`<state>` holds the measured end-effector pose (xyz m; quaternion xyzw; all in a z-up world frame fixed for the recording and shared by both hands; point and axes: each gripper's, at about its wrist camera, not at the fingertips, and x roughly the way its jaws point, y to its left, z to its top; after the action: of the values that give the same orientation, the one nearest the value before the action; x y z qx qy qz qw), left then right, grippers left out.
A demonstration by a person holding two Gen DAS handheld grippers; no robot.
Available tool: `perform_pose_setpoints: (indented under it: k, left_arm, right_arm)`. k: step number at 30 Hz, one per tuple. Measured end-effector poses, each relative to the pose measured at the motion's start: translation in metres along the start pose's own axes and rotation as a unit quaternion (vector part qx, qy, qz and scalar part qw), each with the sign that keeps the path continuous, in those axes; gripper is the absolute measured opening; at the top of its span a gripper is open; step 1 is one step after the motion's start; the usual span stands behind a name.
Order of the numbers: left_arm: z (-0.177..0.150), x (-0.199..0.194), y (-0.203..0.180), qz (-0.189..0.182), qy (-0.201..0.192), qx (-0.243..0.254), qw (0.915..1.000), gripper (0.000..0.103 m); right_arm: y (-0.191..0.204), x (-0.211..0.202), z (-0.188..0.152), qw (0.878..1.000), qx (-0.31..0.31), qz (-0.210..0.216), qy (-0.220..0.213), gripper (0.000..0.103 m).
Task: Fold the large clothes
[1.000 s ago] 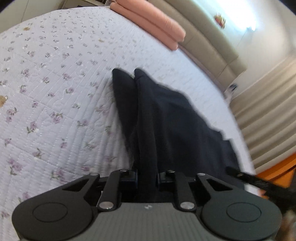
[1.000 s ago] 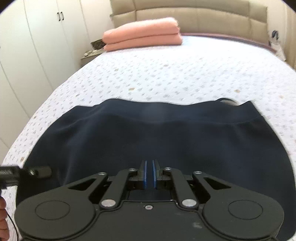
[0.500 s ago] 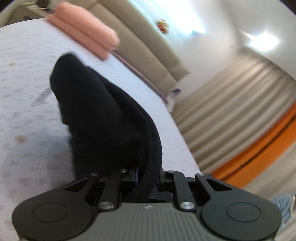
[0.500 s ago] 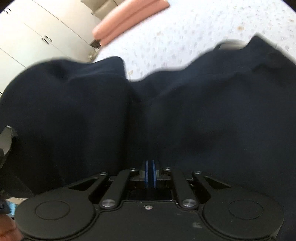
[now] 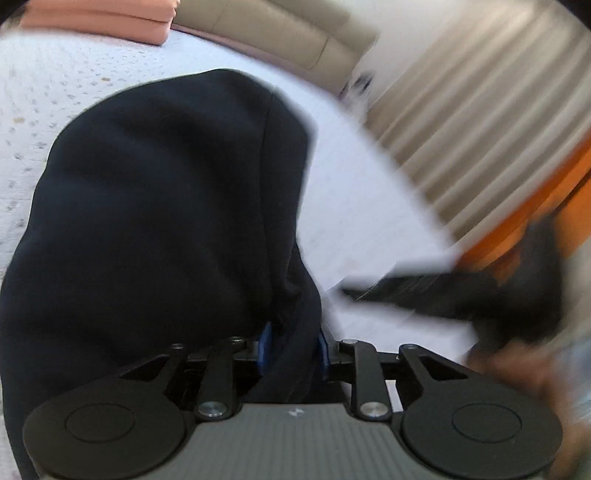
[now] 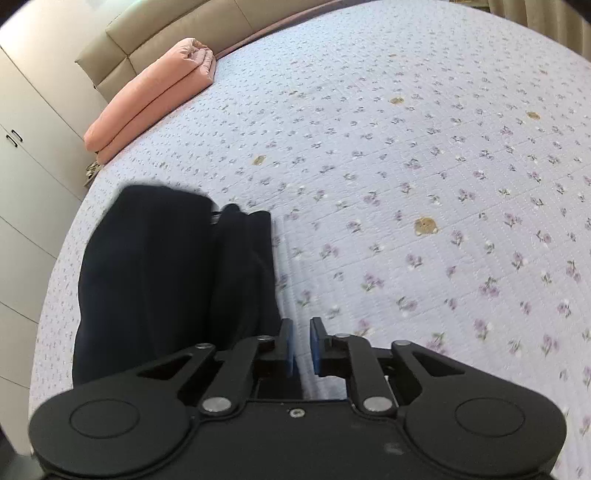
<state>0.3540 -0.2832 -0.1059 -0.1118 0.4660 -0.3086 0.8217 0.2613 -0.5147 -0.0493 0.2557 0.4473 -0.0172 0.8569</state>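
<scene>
In the left wrist view, the folded peach blanket (image 5: 99, 16) lies at eleven o'clock against the beige headboard (image 5: 280, 40). The dark navy garment (image 5: 166, 206) fills the nine-to-twelve o'clock area, mounded over the floral quilted bedspread (image 5: 354, 199). The left claw (image 5: 291, 350) is clenched on a bunched fold of that garment between its blue pads. At three o'clock a blurred dark shape shows before pleated curtains (image 5: 476, 96); I cannot tell what it is.

In the right wrist view, white wardrobe doors (image 6: 22, 155) stand at nine o'clock. The garment (image 6: 173, 273) lies folded lengthwise on the bedspread (image 6: 424, 166), at nine to ten o'clock. The right claw (image 6: 302, 345) is released, pads apart, just beside the garment's edge.
</scene>
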Motion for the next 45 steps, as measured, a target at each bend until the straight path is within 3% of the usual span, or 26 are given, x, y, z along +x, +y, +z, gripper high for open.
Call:
perform_pose_setpoints:
  k: [1, 2, 3, 4, 5, 6, 9, 17, 20, 25, 29, 37, 39, 40, 41, 42, 43, 45]
  left_arm:
    - [-0.004, 0.000, -0.010, 0.011, -0.005, 0.025, 0.9996, 0.039]
    - [-0.006, -0.004, -0.021, 0.014, -0.011, 0.042, 0.9990, 0.047]
    - [-0.007, -0.010, -0.028, 0.007, -0.013, 0.045, 0.9989, 0.066]
    - [-0.007, -0.017, -0.032, -0.003, -0.017, 0.041, 0.9990, 0.078]
    - [-0.006, -0.025, -0.035, -0.013, -0.022, 0.034, 0.9991, 0.079]
    - [-0.005, -0.033, -0.035, -0.024, -0.025, 0.025, 0.9991, 0.079]
    - [0.003, -0.058, -0.029, -0.016, -0.036, -0.012, 0.9992, 0.073]
    - [-0.012, -0.126, -0.012, 0.071, -0.043, -0.047, 0.9954, 0.066]
    - [-0.011, -0.126, -0.008, 0.080, -0.036, -0.047, 0.9950, 0.066]
    - [-0.012, -0.137, -0.007, 0.041, -0.041, -0.059, 0.9966, 0.067]
    - [-0.021, -0.130, -0.012, 0.065, -0.020, -0.030, 0.9972, 0.066]
    - [-0.006, -0.110, -0.015, 0.085, -0.051, 0.042, 0.9942, 0.066]
    - [-0.006, -0.110, -0.015, 0.070, -0.041, 0.050, 0.9955, 0.070]
    - [-0.006, -0.103, -0.013, 0.043, -0.013, 0.055, 0.9975, 0.071]
    - [-0.006, -0.096, -0.015, 0.028, 0.007, 0.061, 0.9977, 0.068]
    - [-0.007, -0.089, -0.017, 0.020, 0.018, 0.068, 0.9973, 0.055]
    - [-0.007, -0.082, -0.018, 0.012, 0.025, 0.073, 0.9969, 0.027]
    - [-0.007, -0.071, -0.027, 0.014, 0.031, 0.085, 0.9958, 0.009]
  right_arm:
    - [-0.002, -0.001, 0.003, 1.000, -0.002, 0.010, 0.000, 0.027]
    - [0.002, -0.001, 0.006, 1.000, -0.007, 0.024, 0.000, 0.041]
    - [0.005, 0.001, 0.015, 0.999, -0.013, 0.040, -0.001, 0.054]
    - [0.010, 0.000, 0.021, 0.998, -0.021, 0.057, -0.002, 0.060]
    - [0.015, 0.001, 0.026, 0.997, -0.026, 0.075, -0.003, 0.074]
    - [0.019, 0.003, 0.031, 0.995, -0.026, 0.095, 0.000, 0.079]
    - [0.032, 0.018, 0.043, 0.989, -0.025, 0.146, 0.025, 0.080]
    - [0.005, 0.041, 0.034, 0.978, 0.071, 0.172, 0.093, 0.082]
    - [-0.003, 0.048, 0.033, 0.970, 0.094, 0.194, 0.109, 0.083]
    - [0.008, 0.063, 0.046, 0.955, 0.096, 0.247, 0.136, 0.084]
    - [0.019, 0.065, 0.054, 0.939, 0.089, 0.300, 0.144, 0.086]
    - [0.011, 0.063, 0.052, 0.959, 0.059, 0.245, 0.132, 0.085]
    - [0.015, 0.070, 0.054, 0.957, 0.060, 0.249, 0.136, 0.085]
    - [0.020, 0.074, 0.054, 0.957, 0.057, 0.249, 0.139, 0.085]
    - [0.027, 0.078, 0.055, 0.957, 0.052, 0.250, 0.140, 0.085]
    - [0.035, 0.080, 0.055, 0.958, 0.041, 0.249, 0.138, 0.085]
    - [0.045, 0.079, 0.055, 0.962, 0.022, 0.241, 0.127, 0.085]
    - [0.063, 0.064, 0.055, 0.970, -0.031, 0.221, 0.095, 0.035]
